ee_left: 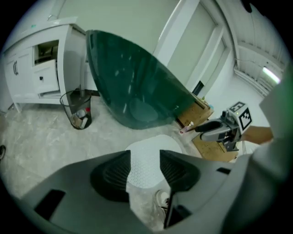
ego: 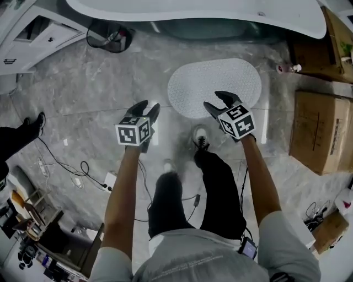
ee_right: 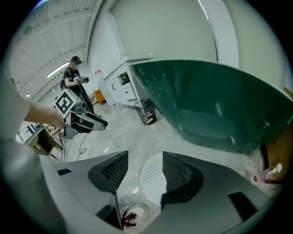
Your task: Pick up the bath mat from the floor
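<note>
The white oval perforated bath mat [ego: 215, 87] lies flat on the grey marbled floor [ego: 99, 93], just beside the dark green bathtub with a white rim [ego: 209, 11] and ahead of the person's white shoe [ego: 199, 136]. Both tongs hang above the floor and short of the mat. The left gripper [ego: 148, 106] has its jaws apart with nothing between them; its own view shows only the mat far below in the gap. The right gripper [ego: 215, 100] is likewise parted and empty. A black wire-mesh waste bin [ee_left: 78, 109] stands near the white cabinet [ee_left: 36, 64] and holds a few pale scraps and something red. The cabinet has one open compartment. A closed brown cardboard box [ego: 320, 132] sits on the floor to the right of the mat.
</note>
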The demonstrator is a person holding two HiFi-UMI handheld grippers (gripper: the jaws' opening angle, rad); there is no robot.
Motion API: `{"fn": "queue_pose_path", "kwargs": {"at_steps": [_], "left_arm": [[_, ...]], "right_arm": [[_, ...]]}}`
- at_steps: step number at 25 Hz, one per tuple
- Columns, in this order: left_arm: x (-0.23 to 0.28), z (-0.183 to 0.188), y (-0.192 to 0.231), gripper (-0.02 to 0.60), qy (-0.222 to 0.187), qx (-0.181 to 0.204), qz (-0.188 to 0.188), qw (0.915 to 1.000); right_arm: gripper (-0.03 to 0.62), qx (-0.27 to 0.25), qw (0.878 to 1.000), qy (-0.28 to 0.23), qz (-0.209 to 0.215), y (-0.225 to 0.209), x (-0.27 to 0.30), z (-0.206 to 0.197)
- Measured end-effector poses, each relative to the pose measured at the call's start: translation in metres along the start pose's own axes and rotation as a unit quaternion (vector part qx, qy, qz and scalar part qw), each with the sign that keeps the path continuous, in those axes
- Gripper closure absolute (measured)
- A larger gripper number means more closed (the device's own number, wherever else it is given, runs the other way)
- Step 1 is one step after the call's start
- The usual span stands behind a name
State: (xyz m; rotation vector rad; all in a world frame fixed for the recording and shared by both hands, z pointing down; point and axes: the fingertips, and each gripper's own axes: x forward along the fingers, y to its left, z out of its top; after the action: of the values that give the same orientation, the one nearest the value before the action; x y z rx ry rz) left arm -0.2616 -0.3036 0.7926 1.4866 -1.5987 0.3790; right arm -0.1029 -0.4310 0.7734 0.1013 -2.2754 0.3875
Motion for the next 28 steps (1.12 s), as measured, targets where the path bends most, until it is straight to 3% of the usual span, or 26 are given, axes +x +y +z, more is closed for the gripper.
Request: {"fn": "queue_pose_path", "kwargs": {"at_steps": [4, 15, 23, 28], "left_arm": [[0.062, -0.031, 0.026, 0.382, -0.001, -0.024, -0.012, 0.9996], [0.231, -0.116, 0.092, 0.380, 0.007, -0.022, -0.028, 0.9994], [0.313, -0.186, 0.110, 0.331, 0.041, -0.020, -0.043, 0.9981], [0.342, -0.200, 0.115, 0.310, 0.037, -0.017, -0.052, 0.9978]], "right_arm": [[0.364, 0.009, 1.000, 0.006, 0.002, -0.024, 0.062, -0.040], [0.333, -0.017, 0.999, 0.029, 0.004, -0.088, 0.217, -0.152], [0.313, -0.069, 0.995, 0.058, 0.030, -0.079, 0.299, -0.213], [0.293, -0.119, 0.990, 0.077, 0.024, -0.070, 0.332, -0.237]]}}
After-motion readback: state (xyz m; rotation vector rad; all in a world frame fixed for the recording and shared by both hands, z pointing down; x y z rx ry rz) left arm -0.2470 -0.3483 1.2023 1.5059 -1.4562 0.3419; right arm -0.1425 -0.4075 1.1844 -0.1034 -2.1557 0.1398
